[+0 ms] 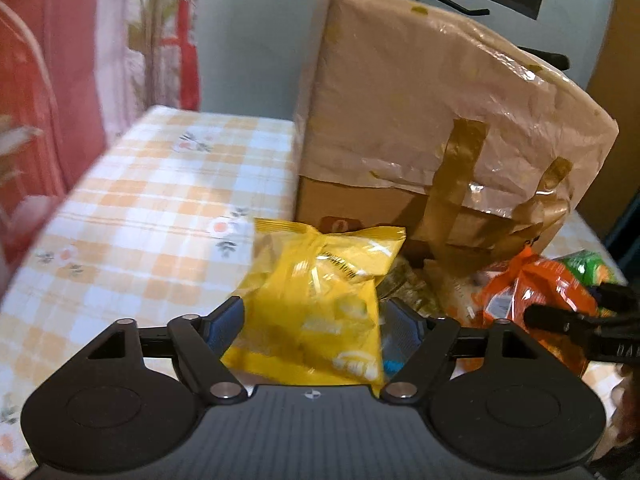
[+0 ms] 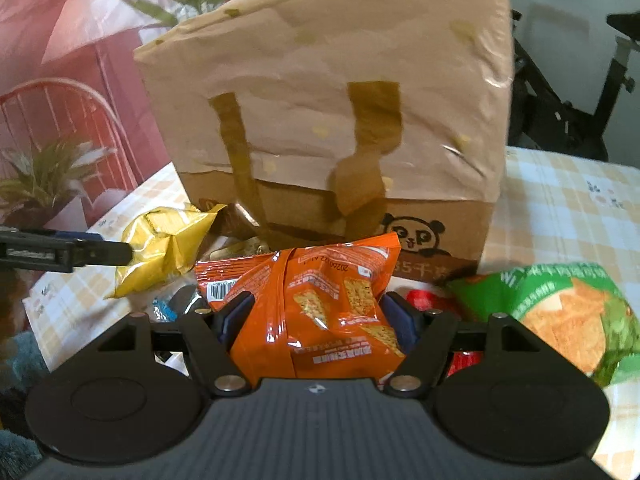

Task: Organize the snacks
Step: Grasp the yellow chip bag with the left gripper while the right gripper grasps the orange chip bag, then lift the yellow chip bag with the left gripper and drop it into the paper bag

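Between left gripper (image 1: 316, 320) fingers, yellow packet (image 1: 320, 304).

"35千" on the panda-printed cardboard box (image 2: 436, 240)

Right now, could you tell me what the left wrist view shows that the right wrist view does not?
Only the left wrist view shows the left gripper clamping the yellow packet head-on. Only the right wrist view shows the panda print on the box and the right gripper gripping the orange packet. Both show the taped cardboard box, both packets, the green packet and the checked tablecloth.
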Demonstrator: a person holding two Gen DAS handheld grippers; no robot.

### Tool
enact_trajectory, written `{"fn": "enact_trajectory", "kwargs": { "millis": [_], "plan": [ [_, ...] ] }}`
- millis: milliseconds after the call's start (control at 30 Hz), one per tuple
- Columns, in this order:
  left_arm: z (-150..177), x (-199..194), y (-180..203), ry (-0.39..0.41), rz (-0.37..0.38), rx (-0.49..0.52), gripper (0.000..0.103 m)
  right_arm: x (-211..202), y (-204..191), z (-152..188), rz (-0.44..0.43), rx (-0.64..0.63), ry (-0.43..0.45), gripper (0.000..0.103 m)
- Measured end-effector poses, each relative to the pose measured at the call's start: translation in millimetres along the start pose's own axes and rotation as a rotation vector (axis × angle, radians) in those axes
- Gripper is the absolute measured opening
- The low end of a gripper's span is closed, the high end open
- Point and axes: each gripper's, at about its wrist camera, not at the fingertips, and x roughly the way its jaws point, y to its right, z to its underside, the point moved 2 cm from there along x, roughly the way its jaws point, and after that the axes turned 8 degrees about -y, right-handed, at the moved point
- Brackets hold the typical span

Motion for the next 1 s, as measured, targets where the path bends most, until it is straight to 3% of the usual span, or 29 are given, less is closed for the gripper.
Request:
{"fn": "enact_trajectory", "kwargs": {
  "millis": [167,300,500,633,1000],
  "plan": [
    [-6,25,-2,-0.028,-0.02,0.044,0.093,-2,2,3,-0.01,0.016,0.002,0.072],
    [-9,33,-3,-0.041,-0.029,0.043,0.095,-1,0,4,-0.021,0.022,-0.001,0.072],
    [-7,40,2,-0.064,-0.106,0.103,0.094,0,0,3,-0.027,0.028,-0.002,0.072],
    [-5,24,-3,-0.025,-0.135,0.048,0.078,-3,2,4,-0.033,0.035,0.004,0.072],
    [-3,-55,-4,0.131,-0.119,-0.065,0.078,-26,-9,-1,-0.074,-0.006,0.104,0.072]
  ]
}}
